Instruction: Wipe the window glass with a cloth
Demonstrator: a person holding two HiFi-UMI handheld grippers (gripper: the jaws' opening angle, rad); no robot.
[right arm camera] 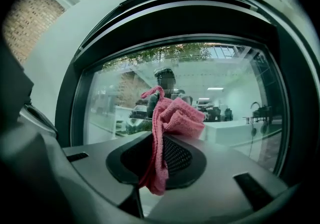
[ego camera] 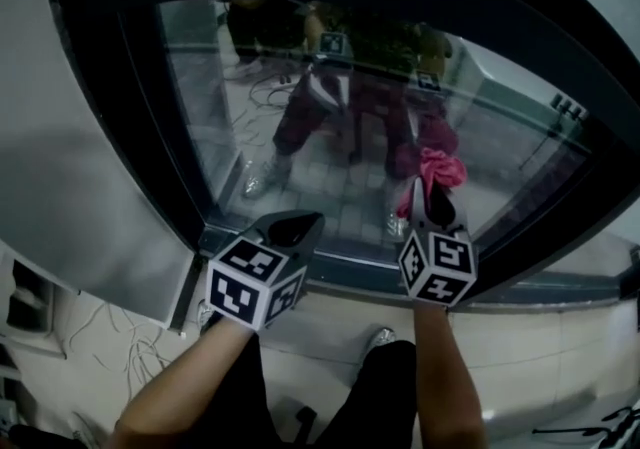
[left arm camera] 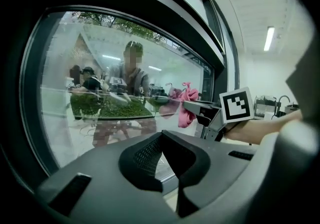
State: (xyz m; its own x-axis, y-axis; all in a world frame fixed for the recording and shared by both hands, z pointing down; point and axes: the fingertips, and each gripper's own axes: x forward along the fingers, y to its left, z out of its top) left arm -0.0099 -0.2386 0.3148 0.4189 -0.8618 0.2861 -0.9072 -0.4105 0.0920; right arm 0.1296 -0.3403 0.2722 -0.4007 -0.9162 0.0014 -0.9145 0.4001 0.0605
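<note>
The window glass (ego camera: 370, 127) sits in a dark frame and mirrors the person. My right gripper (ego camera: 432, 202) is shut on a bunched pink cloth (ego camera: 440, 169), held up at the lower right of the pane. In the right gripper view the cloth (right arm camera: 172, 118) stands up from between the jaws, with a tail hanging below. From the left gripper view the cloth (left arm camera: 186, 112) lies close to the glass (left arm camera: 100, 83); contact is not clear. My left gripper (ego camera: 296, 227) is shut on nothing and points at the lower left of the pane.
A thick dark window frame (ego camera: 130, 137) surrounds the pane, with a white wall (ego camera: 60, 187) to the left. A pale sill (ego camera: 520, 327) runs below. Cables (ego camera: 120, 347) lie on the floor at lower left. The person's legs (ego camera: 300, 397) are near the wall.
</note>
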